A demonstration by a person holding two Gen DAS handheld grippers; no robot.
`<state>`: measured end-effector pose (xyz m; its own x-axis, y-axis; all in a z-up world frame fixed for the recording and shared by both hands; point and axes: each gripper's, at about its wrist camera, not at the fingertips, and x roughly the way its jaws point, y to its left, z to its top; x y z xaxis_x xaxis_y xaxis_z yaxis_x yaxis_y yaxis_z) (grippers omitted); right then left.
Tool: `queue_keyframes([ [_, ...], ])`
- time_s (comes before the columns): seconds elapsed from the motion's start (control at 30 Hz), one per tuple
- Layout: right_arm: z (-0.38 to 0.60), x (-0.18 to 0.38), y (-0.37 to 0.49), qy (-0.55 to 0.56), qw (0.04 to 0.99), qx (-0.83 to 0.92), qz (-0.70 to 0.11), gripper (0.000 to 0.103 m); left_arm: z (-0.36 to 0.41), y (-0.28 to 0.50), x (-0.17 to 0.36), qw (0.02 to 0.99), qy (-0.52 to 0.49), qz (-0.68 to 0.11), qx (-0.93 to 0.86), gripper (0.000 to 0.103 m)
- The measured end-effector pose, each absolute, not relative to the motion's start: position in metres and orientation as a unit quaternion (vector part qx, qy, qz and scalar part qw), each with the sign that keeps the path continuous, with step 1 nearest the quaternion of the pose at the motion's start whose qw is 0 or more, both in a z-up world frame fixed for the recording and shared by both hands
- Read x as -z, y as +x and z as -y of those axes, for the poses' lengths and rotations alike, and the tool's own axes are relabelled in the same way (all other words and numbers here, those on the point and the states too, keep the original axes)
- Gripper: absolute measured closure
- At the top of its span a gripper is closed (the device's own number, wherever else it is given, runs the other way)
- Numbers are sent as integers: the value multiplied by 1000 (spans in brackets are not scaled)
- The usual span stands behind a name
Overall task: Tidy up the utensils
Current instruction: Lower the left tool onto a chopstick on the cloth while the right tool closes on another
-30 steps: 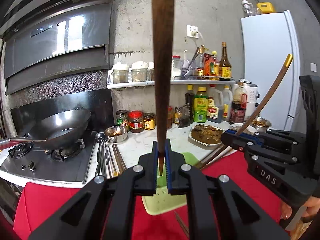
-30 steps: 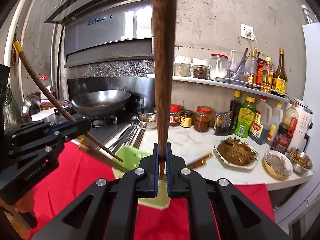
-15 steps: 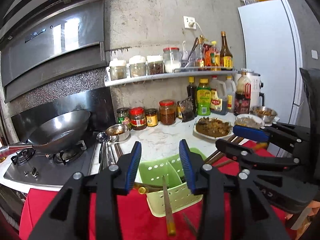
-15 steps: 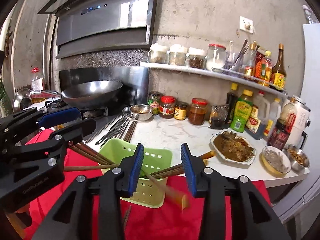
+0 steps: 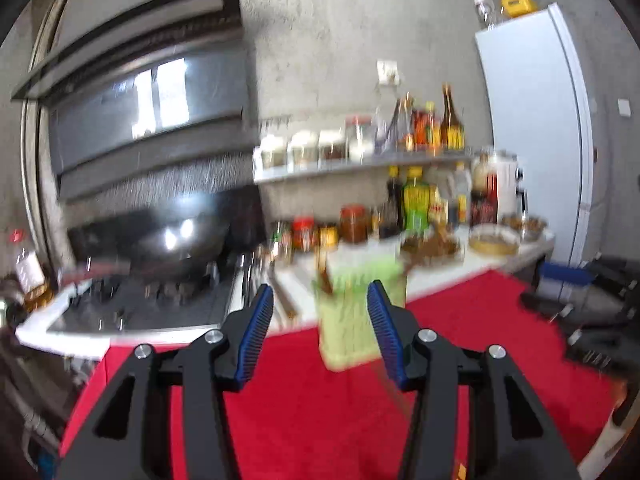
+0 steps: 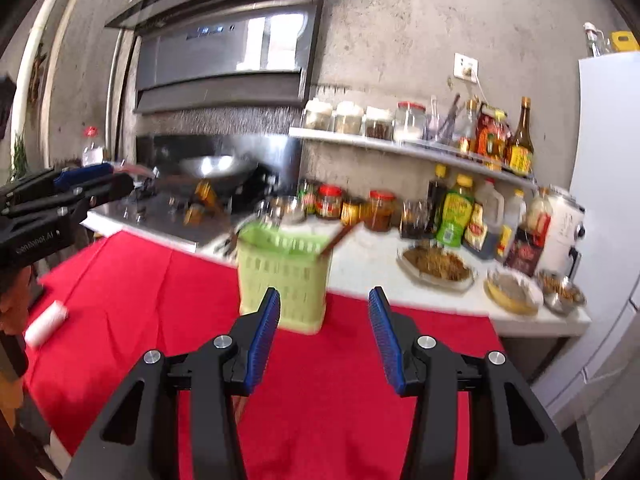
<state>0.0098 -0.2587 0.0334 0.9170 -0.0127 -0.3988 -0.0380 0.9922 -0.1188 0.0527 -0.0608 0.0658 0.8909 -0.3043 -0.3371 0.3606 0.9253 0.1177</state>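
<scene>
Both views, blurred by motion. We hold the left gripper (image 5: 320,330) and the right gripper (image 6: 323,338) with jaws spread and nothing between them. The green utensil caddy (image 6: 283,280) stands upright on the red cloth (image 6: 160,300) at the counter's edge, straight ahead of both grippers and beyond their fingertips, touching neither. Brown chopsticks (image 6: 340,236) lean out of its top toward the right, their long axis steeply tilted. Metal utensils (image 5: 250,276), barely resolved, lie on the counter beside the stove, ahead and left of the caddy; we judge the left gripper nearer to them, so the next pick likely falls to it.
</scene>
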Motion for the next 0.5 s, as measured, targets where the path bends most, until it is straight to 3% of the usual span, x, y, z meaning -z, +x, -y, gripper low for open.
queue_keyframes([
  [0.27,252,47,-35,-30,963,-19,-266,57,17,19,33,956,74,-255,125,54],
  [0.33,244,66,-37,-23,958,-32,-285,73,9,18,49,951,66,-279,113,54],
  [0.5,220,101,-27,-9,941,-70,-332,85,-5,19,73,942,50,-317,95,55],
])
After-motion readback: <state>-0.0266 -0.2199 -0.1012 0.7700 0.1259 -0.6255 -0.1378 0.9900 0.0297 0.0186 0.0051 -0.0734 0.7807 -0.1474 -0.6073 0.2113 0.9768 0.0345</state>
